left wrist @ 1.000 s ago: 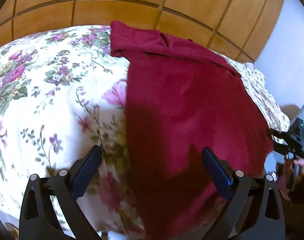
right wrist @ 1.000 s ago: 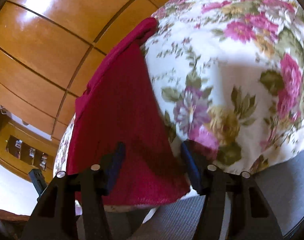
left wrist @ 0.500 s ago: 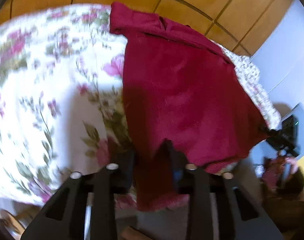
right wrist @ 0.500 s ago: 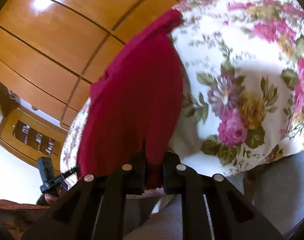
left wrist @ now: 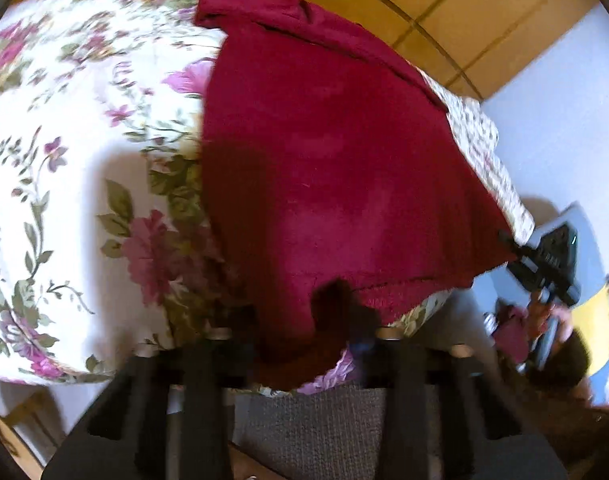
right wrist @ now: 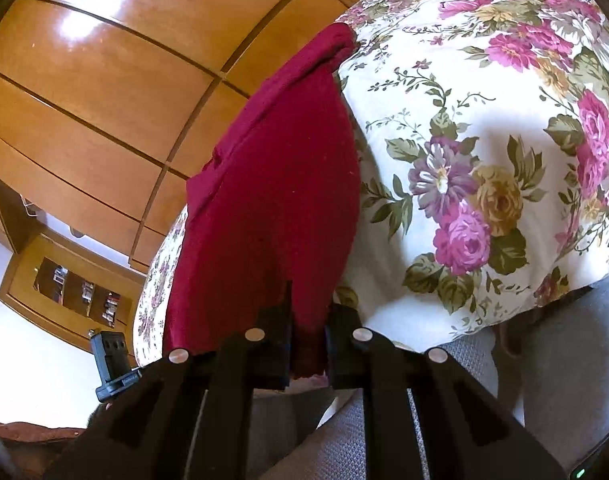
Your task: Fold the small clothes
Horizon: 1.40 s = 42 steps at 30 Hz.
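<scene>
Two claws hold the red cloth (left wrist: 336, 184) on the flowery bed (left wrist: 64, 160): left claw (left wrist: 304, 332) pinches one near corner, right claw (right wrist: 308, 332) the other. We pull uneven & a corner could slip, so the fold goes crooked.

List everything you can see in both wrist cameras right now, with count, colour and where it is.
Dark red knit garment: one, crimson, spread flat on the cover, near hem pinched at both corners.
Floral bed cover: one, white with pink and purple flowers, under the garment.
Wooden panelled wall: one, honey brown, behind the bed.
Wooden shelf unit: one, brown, far left of the right view.
Left gripper: one, black, shut on the hem.
Right gripper: one, black, shut on the hem.
</scene>
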Each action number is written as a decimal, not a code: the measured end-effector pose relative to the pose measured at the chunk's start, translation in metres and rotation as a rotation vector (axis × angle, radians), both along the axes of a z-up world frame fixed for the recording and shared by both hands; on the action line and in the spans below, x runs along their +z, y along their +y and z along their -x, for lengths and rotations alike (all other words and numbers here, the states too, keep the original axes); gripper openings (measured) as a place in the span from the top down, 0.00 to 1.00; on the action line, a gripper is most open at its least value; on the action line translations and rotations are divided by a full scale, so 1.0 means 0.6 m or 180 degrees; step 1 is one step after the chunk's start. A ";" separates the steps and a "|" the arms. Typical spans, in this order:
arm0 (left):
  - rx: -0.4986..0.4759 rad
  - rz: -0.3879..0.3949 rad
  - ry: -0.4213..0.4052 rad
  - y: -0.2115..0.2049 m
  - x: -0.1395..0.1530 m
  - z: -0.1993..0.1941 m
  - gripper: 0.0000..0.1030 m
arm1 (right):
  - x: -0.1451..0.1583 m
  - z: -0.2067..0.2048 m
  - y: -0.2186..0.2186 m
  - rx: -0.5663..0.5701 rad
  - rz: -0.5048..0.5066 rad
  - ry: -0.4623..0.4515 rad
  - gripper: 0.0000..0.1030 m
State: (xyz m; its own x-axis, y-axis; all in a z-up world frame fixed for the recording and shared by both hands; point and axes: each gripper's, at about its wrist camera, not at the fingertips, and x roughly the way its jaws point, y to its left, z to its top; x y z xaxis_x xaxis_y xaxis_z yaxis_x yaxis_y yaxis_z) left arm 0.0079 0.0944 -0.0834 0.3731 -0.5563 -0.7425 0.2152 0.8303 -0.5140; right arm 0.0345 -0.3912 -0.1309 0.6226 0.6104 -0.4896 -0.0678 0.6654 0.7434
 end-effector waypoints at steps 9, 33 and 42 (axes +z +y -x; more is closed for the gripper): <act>0.0050 0.0538 -0.0246 0.031 0.064 0.035 0.93 | 0.025 0.017 -0.004 0.0021 -0.0578 -0.0195 0.91; -0.0542 0.2614 -0.0479 0.148 0.208 0.157 0.94 | 0.163 0.261 -0.024 0.0417 -0.1323 -0.1379 0.90; -0.0212 0.2339 -0.0126 0.131 0.191 -0.016 0.94 | 0.141 0.040 -0.060 0.0015 -0.1502 -0.0687 0.90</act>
State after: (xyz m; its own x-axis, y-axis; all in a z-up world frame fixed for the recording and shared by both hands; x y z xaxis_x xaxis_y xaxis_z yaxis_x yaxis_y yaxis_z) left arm 0.0174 0.1733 0.0315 0.3400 -0.9273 -0.1565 0.2829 0.2595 -0.9234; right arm 0.0107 -0.4273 -0.0465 0.6758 0.7368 -0.0212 -0.2548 0.2604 0.9313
